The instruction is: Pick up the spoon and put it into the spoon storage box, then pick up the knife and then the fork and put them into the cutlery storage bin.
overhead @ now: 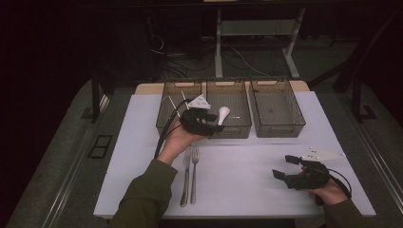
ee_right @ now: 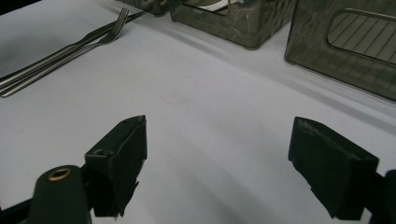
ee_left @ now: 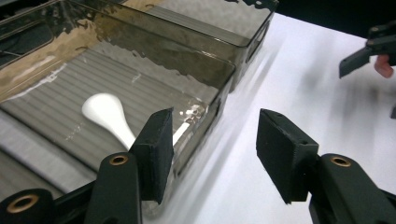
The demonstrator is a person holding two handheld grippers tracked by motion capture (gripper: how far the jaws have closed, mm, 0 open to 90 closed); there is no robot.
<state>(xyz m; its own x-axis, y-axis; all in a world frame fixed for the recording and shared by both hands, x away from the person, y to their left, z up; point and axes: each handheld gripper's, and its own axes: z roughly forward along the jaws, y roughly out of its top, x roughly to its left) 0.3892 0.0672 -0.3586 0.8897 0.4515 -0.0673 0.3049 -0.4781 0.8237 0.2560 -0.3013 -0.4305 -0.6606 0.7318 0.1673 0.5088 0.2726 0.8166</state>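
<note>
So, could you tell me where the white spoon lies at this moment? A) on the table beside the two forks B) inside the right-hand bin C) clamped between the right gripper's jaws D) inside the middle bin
D: the white spoon lies on the ribbed floor of the middle bin, just ahead of the left gripper, whose open jaws hold nothing.

Dim room, dark walls. Grey floor (overhead: 57, 156) around white-topped counter (overhead: 247, 175). Behind it a white desk frame (overhead: 256, 28) (legs only visible), loose cables (overhead: 190, 57) on floor; light falls mostly on counter.
</note>
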